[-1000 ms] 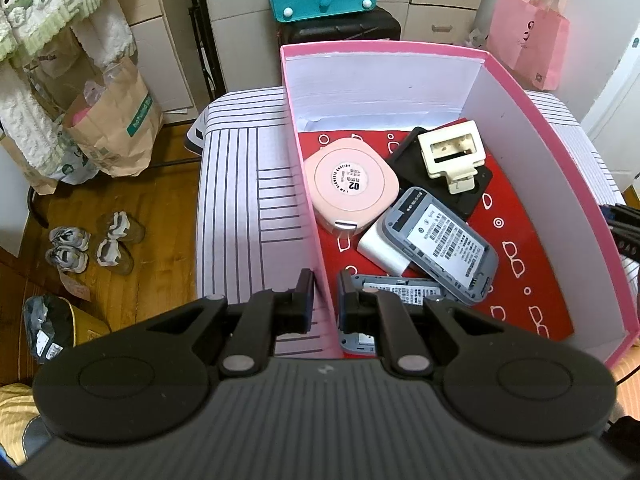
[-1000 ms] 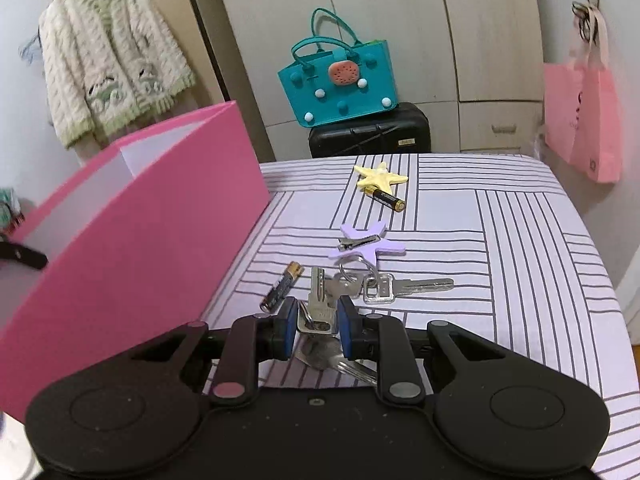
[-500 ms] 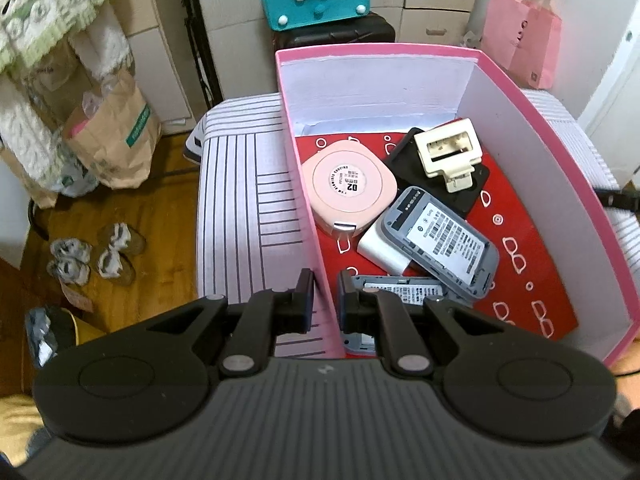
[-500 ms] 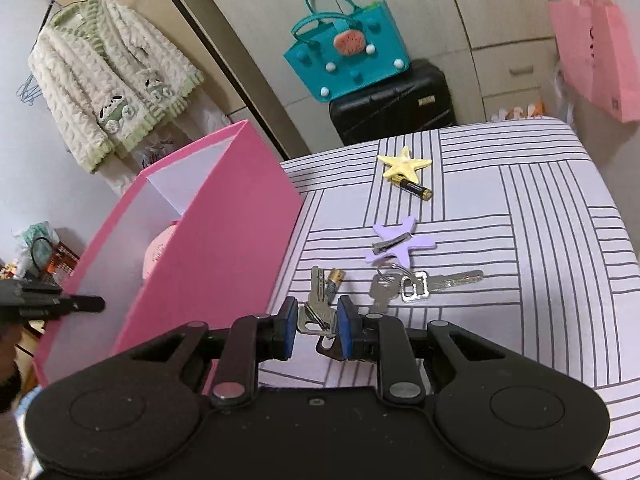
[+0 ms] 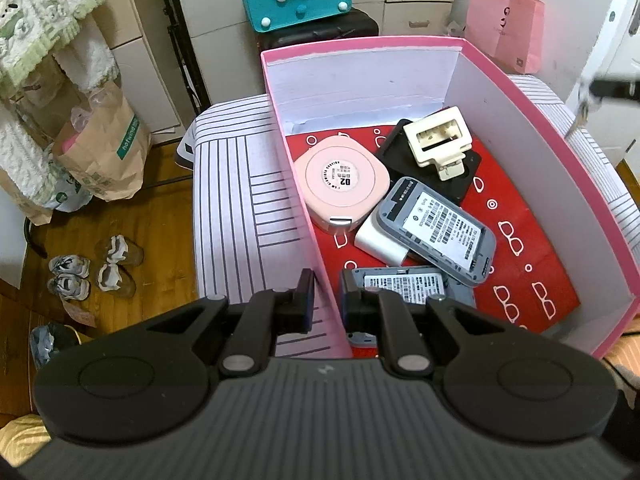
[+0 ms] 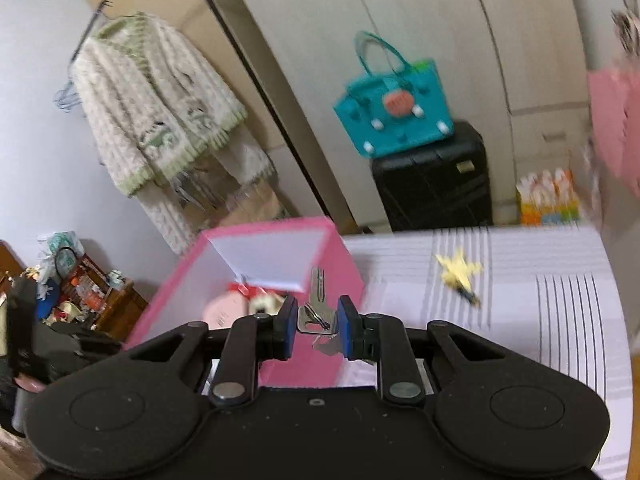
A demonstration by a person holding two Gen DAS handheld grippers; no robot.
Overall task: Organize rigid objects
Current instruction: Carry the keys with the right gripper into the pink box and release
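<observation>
My left gripper point(image 5: 326, 300) is shut on the left wall of the pink box point(image 5: 520, 92), one finger outside and one inside. On the box's red floor lie a pink round device point(image 5: 342, 182), a grey router point(image 5: 436, 228), a white charger point(image 5: 378, 240), a cream holder point(image 5: 438, 140) and a second grey device point(image 5: 404, 284). My right gripper point(image 6: 317, 330) is shut on a bunch of keys point(image 6: 318, 312), held in the air by the pink box point(image 6: 260, 236). One key sticks up between the blue pads. From the left wrist view, that gripper point(image 5: 612, 88) shows blurred beyond the box's right wall.
The box stands on a striped cloth point(image 6: 540, 300). A yellow star clip point(image 6: 458, 272) with a battery point(image 6: 468, 296) beside it lies on the cloth. A teal bag point(image 6: 394, 114) sits on a black suitcase point(image 6: 432, 184) behind. A paper bag point(image 5: 104, 152) and shoes point(image 5: 92, 272) are on the floor at left.
My right gripper has lifted the keys off the striped cloth and swung up toward the pink box. The left gripper has kept its hold on the box wall.
</observation>
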